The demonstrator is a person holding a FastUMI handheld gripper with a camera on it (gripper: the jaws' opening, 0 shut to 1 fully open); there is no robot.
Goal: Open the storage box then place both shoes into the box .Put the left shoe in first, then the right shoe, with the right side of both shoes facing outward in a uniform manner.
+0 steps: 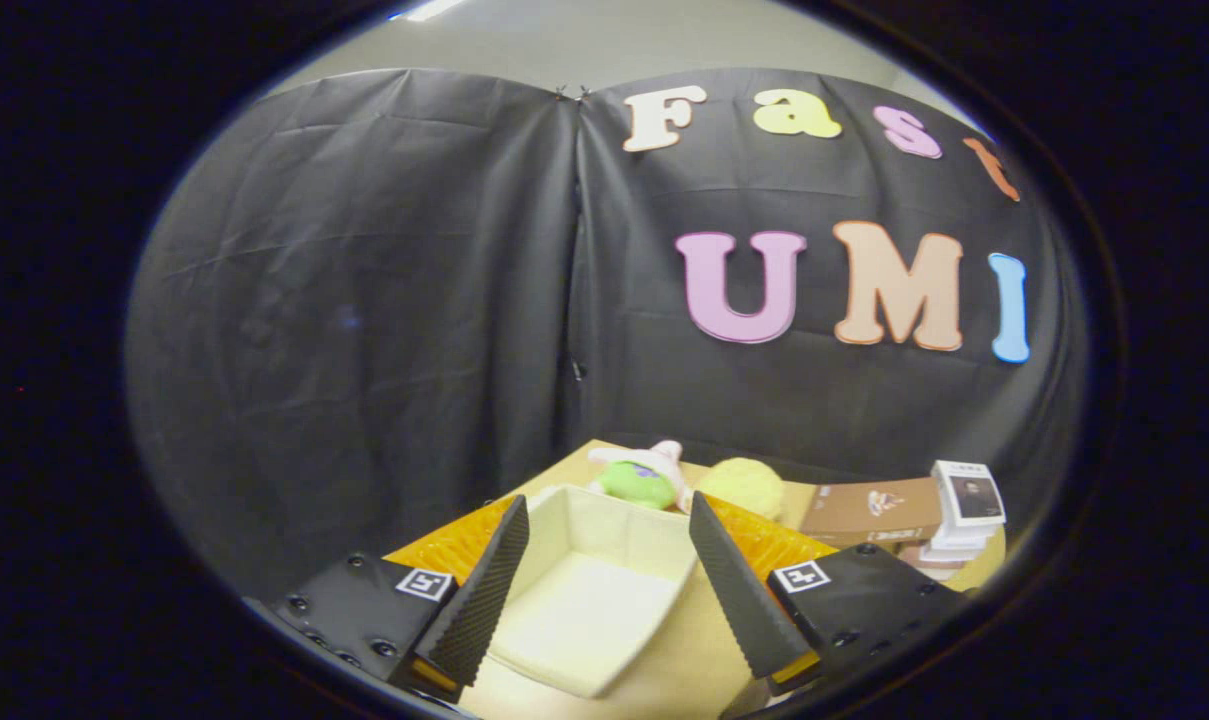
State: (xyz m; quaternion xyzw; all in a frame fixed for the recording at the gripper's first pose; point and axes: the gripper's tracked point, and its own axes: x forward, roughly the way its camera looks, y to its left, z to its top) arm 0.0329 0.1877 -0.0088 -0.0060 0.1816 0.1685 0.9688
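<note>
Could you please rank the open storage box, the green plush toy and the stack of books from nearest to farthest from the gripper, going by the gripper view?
Seen from the open gripper:
1. Storage box: between the fingers, lid off, nothing inside.
2. Green plush toy: just beyond the box's far wall.
3. Stack of books: farthest, off to the right.

1. Storage box (594, 590) on desk (699, 650), w/ lid off, sits btwn fingers of hand-held gripper (609, 520), which are spread wide.
2. Plush toy (644, 478) & round soft item (744, 486) just behind box.
3. Flat carton (869, 508) right of those; small stack of boxes (964, 510) further right.
</note>
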